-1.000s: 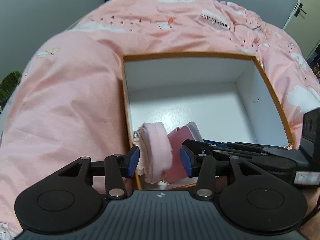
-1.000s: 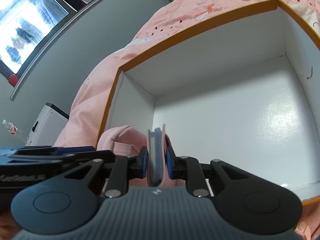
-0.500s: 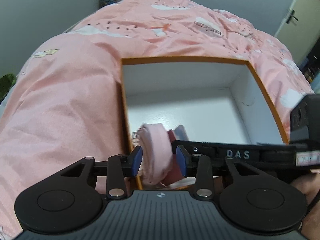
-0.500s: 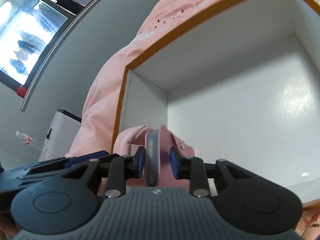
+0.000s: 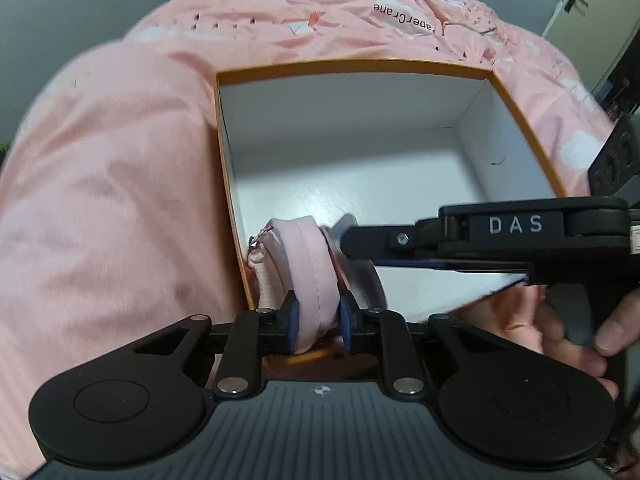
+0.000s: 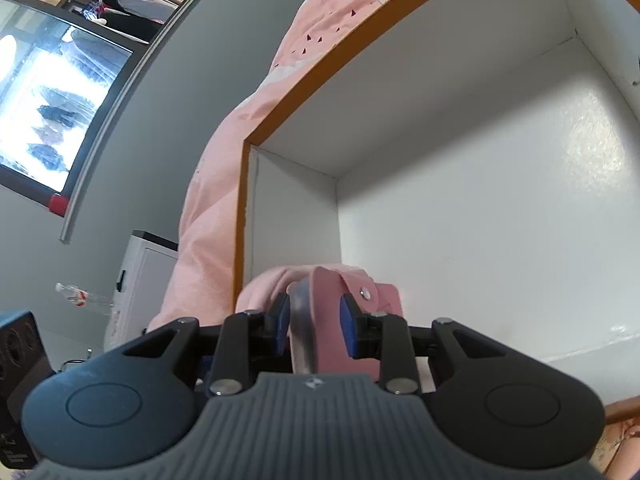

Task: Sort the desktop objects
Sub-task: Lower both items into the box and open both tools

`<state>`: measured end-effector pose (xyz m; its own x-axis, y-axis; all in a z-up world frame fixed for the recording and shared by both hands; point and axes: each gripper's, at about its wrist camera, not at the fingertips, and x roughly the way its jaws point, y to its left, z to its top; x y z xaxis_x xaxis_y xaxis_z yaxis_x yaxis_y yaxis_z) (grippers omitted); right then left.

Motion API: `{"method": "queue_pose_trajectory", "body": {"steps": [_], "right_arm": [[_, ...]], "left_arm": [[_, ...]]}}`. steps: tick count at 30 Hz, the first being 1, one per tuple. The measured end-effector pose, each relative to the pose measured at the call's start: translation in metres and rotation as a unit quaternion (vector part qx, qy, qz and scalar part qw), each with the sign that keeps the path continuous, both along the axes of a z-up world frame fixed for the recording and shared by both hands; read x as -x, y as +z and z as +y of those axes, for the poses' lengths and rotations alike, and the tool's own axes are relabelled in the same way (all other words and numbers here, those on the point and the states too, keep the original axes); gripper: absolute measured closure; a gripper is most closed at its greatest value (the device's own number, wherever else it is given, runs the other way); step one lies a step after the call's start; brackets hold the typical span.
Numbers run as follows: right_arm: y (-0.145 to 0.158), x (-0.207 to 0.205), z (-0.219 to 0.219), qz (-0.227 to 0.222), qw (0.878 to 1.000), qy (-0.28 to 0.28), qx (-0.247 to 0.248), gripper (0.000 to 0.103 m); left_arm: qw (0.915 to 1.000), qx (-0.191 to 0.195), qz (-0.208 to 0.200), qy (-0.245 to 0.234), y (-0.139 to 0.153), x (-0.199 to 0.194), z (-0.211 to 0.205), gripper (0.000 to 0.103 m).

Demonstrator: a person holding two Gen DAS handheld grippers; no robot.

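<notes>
A white box with an orange rim (image 5: 352, 66) lies on a pink bedspread. In its near left corner a pale pink fabric pouch (image 5: 304, 256) stands on edge. My left gripper (image 5: 319, 322) is closing its jaws on the pouch, and the blue pads squeeze its near end. A pink snap wallet (image 6: 324, 304) with a grey edge stands just right of the pouch (image 6: 264, 288). It fills the gap of my right gripper (image 6: 314, 322), with both pads against its sides. The right gripper's black body (image 5: 516, 226) crosses the left wrist view from the right.
The pink bedspread (image 5: 120, 200) surrounds the box on all sides. A person's hand (image 5: 520, 320) holds the right gripper at the box's near right. The rest of the box's floor (image 6: 500, 200) is bare. A white cabinet (image 6: 140, 280) and a window (image 6: 48, 100) lie far left.
The left jaws have narrowed from wide apart until they pinch the pouch. The right jaws have widened a little around the wallet, and that gripper has rolled and tipped.
</notes>
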<state>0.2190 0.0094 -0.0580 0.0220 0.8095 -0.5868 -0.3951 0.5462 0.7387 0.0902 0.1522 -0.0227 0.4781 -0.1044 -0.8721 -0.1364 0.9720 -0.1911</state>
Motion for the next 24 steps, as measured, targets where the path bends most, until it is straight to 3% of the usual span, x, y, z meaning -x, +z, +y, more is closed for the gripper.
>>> {"method": "queue_pose_trajectory", "body": {"steps": [3, 8, 13, 17, 22, 24], "right_arm": [[0.0, -0.002, -0.001, 0.022, 1.0, 0.001, -0.011, 0.072], [-0.004, 0.0, 0.006, 0.006, 1.0, 0.01, 0.013, 0.073], [-0.005, 0.002, 0.007, -0.001, 1.0, 0.017, 0.012, 0.073], [-0.001, 0.002, 0.006, -0.007, 1.0, 0.018, 0.011, 0.073], [0.003, 0.006, 0.003, -0.021, 1.0, 0.02, 0.012, 0.071], [0.004, 0.006, 0.001, -0.021, 1.0, 0.017, 0.011, 0.071]], "left_arm": [[0.9994, 0.033, 0.002, 0.01, 0.002, 0.002, 0.009, 0.081], [0.999, 0.028, 0.027, 0.022, -0.011, -0.008, 0.011, 0.081], [0.999, 0.023, 0.028, 0.025, -0.01, -0.006, 0.013, 0.079], [0.9996, 0.002, 0.023, 0.016, -0.003, -0.003, 0.009, 0.069], [0.9999, 0.002, 0.006, 0.014, 0.009, 0.003, 0.005, 0.054], [0.9999, -0.009, -0.005, 0.013, 0.016, 0.007, 0.001, 0.054]]}}
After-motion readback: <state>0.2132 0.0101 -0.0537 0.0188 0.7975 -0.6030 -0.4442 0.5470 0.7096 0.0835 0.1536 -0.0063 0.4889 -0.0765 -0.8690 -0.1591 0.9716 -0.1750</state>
